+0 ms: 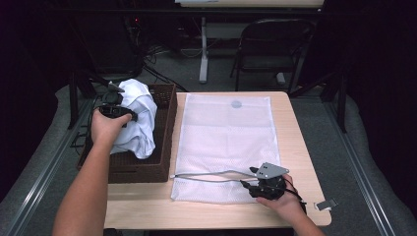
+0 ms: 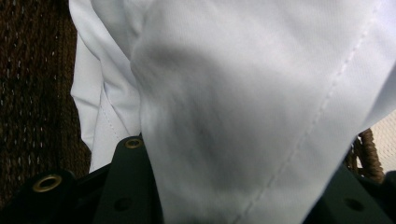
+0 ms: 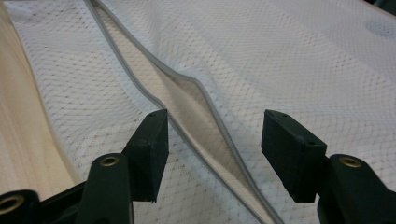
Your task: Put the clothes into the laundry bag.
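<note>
Can't really make out the pads of the left gripper (image 1: 114, 111), buried in white cloth (image 1: 135, 118); clamped on a bunch of it over the wicker basket (image 1: 164, 105), rest hanging down, long axis roughly vertical. Right gripper (image 1: 253, 183) spread wide, nothing pinched, just been closing a bit. Mesh laundry bag (image 1: 223, 137) flat under and ahead of it, grey-edged opening (image 3: 201, 126) gaping between the 2 jaws, running away from them.
</note>
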### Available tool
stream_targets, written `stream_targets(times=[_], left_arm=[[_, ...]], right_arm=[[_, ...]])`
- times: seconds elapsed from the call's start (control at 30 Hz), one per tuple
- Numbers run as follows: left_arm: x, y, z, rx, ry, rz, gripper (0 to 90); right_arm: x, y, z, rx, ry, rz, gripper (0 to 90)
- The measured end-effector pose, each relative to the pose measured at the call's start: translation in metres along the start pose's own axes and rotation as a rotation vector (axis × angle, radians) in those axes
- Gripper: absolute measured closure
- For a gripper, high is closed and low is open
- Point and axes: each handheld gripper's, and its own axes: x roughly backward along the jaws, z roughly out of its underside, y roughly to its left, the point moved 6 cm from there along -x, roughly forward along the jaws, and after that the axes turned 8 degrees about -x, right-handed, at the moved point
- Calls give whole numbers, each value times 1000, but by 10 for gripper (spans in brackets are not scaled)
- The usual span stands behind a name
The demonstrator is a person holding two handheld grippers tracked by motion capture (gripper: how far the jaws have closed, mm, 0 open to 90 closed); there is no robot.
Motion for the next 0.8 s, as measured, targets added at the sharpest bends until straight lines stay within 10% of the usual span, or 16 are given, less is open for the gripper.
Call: stream_targets(times=[0.8], left_arm=[[38, -33, -8, -128, -26, 38, 587]], right_arm=[[-3, 2, -3, 20, 17, 0, 513]])
